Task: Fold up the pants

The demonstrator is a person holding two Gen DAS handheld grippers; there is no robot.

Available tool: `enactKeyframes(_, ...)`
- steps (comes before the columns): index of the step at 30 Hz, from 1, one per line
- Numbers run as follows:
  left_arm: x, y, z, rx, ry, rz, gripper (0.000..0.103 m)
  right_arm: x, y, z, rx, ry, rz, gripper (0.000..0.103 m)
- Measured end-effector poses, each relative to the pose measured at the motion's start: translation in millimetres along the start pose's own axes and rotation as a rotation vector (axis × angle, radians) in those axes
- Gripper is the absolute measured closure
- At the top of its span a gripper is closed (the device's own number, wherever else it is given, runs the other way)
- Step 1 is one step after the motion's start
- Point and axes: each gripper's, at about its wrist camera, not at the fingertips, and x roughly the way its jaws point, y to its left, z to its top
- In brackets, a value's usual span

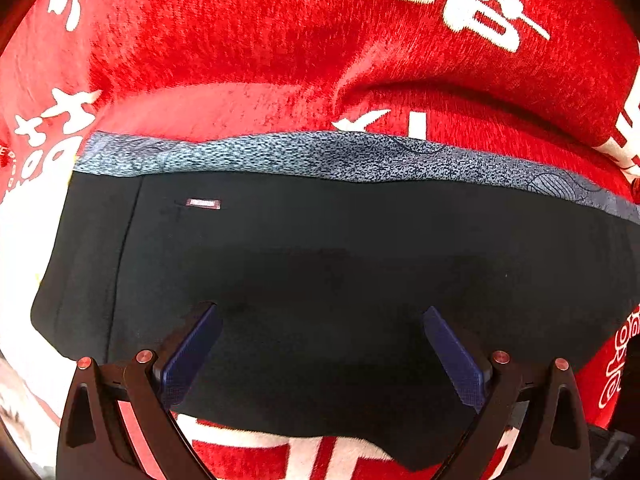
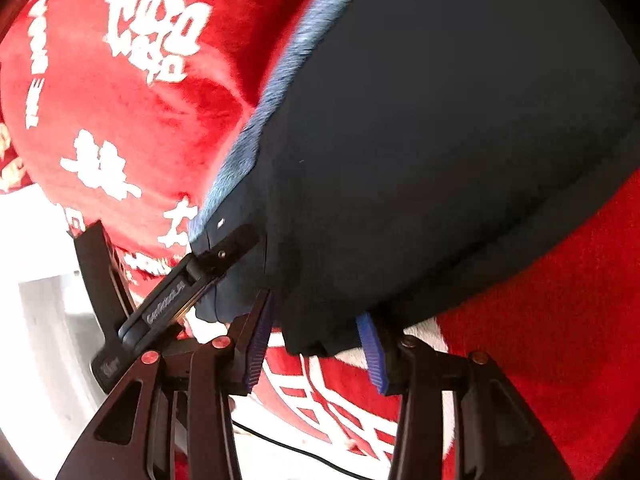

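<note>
Pants point(image 1: 320, 264) on red blanket point(image 1: 240, 40)

A plush red blanket point(image 1: 248, 40) printed with white characters fills the surroundings, creased into soft folds toward twelve o'clock. At nine o'clock in the right wrist view, a bright white surface point(image 2: 44, 320) shows, overexposed by strong light.

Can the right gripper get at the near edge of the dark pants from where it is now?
Probably yes. The right gripper is already at the near edge of the dark pants, with the hem lying between its fingers. Nothing blocks it; the left gripper sits beside it, on the corner.
</note>
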Motion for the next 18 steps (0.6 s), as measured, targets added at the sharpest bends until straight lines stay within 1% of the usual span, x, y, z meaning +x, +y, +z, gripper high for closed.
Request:
enactKeyframes(1, 0.9, -2.6, 0.2, 0.006, 0.006, -0.003, 0.002, 2.2, -2.5, 2.1, 0.027, 0.009, -0.017, 0.093)
enactKeyframes(2, 0.8, -5.4, -0.1, 0.017, 0.01, -0.01, 0.008, 1.9, -4.3, 3.5, 0.038, 0.015, -0.025, 0.093)
enactKeyframes(3, -1.3, -9.5, -2.0, 0.037, 0.014, -0.015, 0.019, -0.9, -2.6, 2.9, 0.027, 0.01, -0.017, 0.093)
enactKeyframes(4, -3.9, -13.8, -4.7, 0.06, 0.02, -0.02, 0.02, -7.5, 6.0, 0.4, -0.023, -0.001, -0.027, 0.094)
enactKeyframes(6, -11.9, -21.8, -16.2, 0.107, 0.017, -0.02, 0.02, -18.5, 21.5, -6.2, -0.108, -0.013, -0.048, 0.094)
enactKeyframes(8, -14.0, -28.4, -32.5, 0.153, 0.029, -0.008, 0.02, -23.1, 29.8, -13.7, -0.147, -0.005, -0.061, 0.097)
enactKeyframes(11, -3.5, -35.8, -56.8, 0.189, 0.067, 0.023, 0.02, -16.9, 21.7, -21.1, -0.175, 0.009, -0.138, 0.098)
enactKeyframes(13, -4.2, -36.5, -66.7, 0.175, 0.022, 0.028, 0.02, -12.3, 7.4, -21.3, -0.151, 0.017, -0.168, 0.098)
enactKeyframes(16, -5.9, -39.5, -70.8, 0.17, 0.003, 0.042, 0.02, -15.8, 1.9, -21.9, -0.154, 0.023, -0.16, 0.098)
enactKeyframes(18, -7.6, -42.4, -71.5, 0.185, -0.002, 0.055, 0.02, -24.4, 4.5, -23.7, -0.18, 0.032, -0.181, 0.097)
